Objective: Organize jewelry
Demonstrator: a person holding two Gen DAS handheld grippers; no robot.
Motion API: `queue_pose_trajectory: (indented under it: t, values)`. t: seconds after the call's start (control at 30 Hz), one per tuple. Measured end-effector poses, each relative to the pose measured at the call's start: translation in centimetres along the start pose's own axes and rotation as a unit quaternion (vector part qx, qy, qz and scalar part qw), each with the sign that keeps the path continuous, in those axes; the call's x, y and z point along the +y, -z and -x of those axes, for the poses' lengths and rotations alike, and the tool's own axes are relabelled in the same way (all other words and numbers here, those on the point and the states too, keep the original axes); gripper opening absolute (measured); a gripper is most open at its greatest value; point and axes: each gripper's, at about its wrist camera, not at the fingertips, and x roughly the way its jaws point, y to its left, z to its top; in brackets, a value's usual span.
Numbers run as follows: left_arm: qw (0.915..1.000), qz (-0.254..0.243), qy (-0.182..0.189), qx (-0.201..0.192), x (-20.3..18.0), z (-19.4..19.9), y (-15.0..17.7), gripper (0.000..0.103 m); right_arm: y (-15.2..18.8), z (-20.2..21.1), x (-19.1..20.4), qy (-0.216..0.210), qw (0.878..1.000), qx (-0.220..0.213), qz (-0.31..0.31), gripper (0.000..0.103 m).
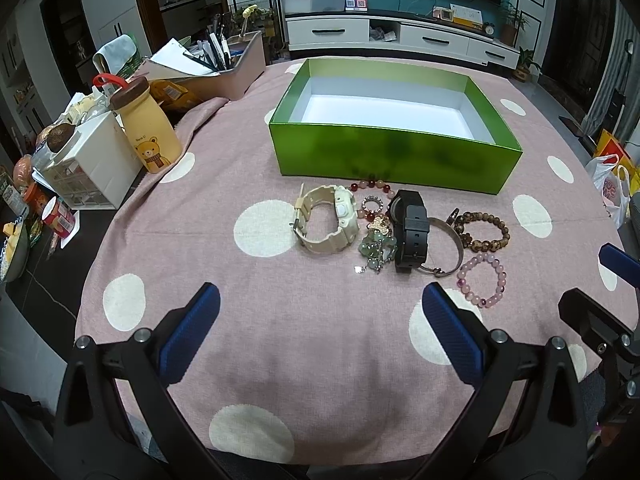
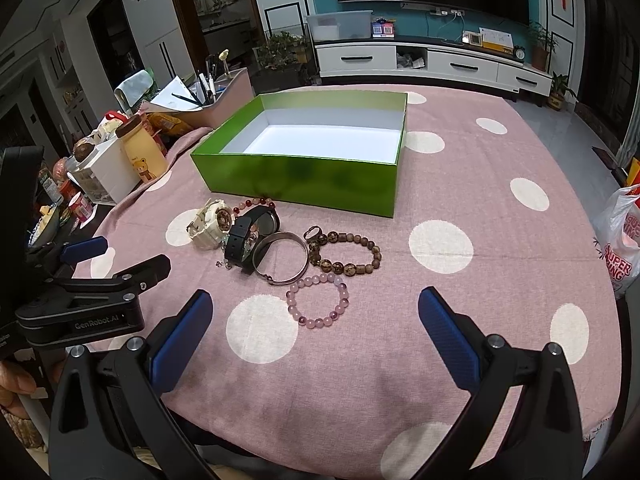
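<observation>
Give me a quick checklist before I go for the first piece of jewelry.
1. Green box open and empty inside: ok.
2. Left gripper open, nothing between its fingers: ok.
3. Right gripper open, nothing held: ok.
4. Pink bead bracelet lies apart from the others, nearest the right gripper: ok.
5. Black watch free to lift alone: not ok, it overlaps the metal bangle and the green charm cluster.
6. Path from jewelry to box unobstructed: ok.
</observation>
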Motion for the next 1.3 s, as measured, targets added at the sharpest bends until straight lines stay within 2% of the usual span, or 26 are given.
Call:
queue_pose_trajectory:
  t: [0.67,1.3]
  values:
    - [1.0,-0.001,0.001,-0.001,-0.12,0.06,0.0,0.101,-0.03,0.04,-0.07,0.0,1.0,0.0,-0.001,0.102]
    - [0.9999,-0.002,0.017,-0.001,-0.14,-0.48,0.15,0.101,0.0,-0.04,-0.95,-0.002,1.0,0.001,-0.012,0.102]
